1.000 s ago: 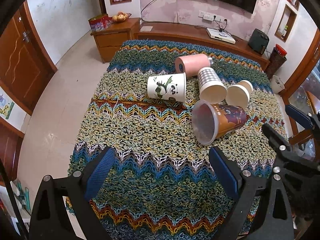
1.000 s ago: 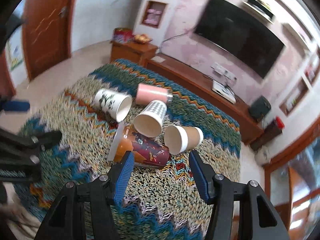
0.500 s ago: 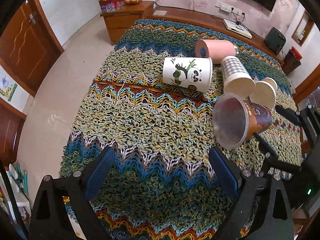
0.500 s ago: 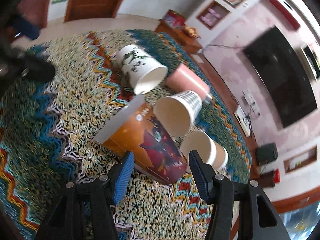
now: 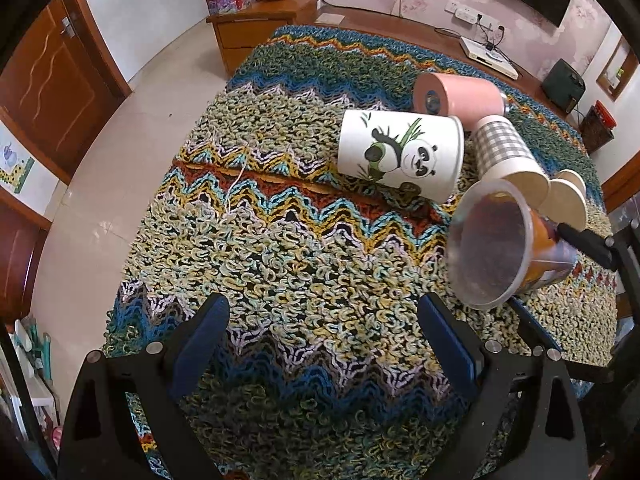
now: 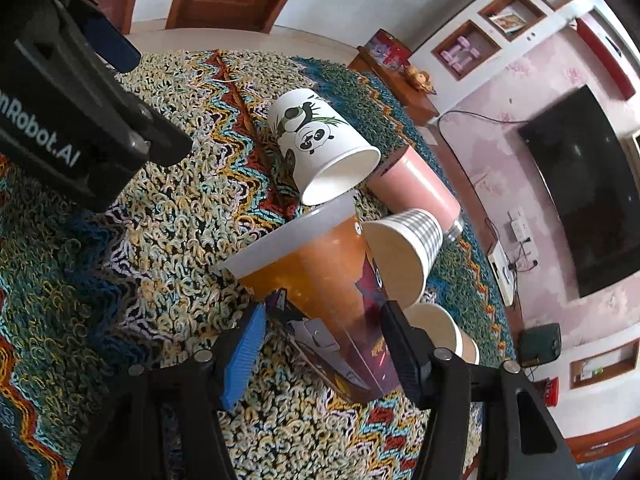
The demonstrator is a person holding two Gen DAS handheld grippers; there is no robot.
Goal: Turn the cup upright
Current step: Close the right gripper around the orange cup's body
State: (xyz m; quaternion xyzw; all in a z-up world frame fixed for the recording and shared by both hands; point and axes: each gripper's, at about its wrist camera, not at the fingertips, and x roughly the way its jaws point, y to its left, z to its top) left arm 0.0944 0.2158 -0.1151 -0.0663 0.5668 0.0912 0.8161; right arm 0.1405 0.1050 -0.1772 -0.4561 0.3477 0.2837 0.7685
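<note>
Cups lie on their sides in a bunch on a worktop covered with a woolly zigzag cloth (image 5: pixel 280 248) of many colours. The big orange plastic cup (image 6: pixel 320 280) with a clear rim is tipped over, its open mouth facing the left gripper (image 5: pixel 320 344) and its bottom end between the two blue fingers of the right gripper (image 6: pixel 324 344). The right gripper is spread wide around the cup; I cannot tell if its fingers touch it. The left gripper is wide open too and holds nothing, hanging over bare cloth near the cup's mouth. Just behind the orange cup lies a white paper cup with a panda picture (image 5: pixel 400 152), a grey checked paper cup (image 5: pixel 506 148), a plain brown paper cup (image 6: pixel 444 332) and a pink metal tumbler (image 5: pixel 456 94), all close together.
</note>
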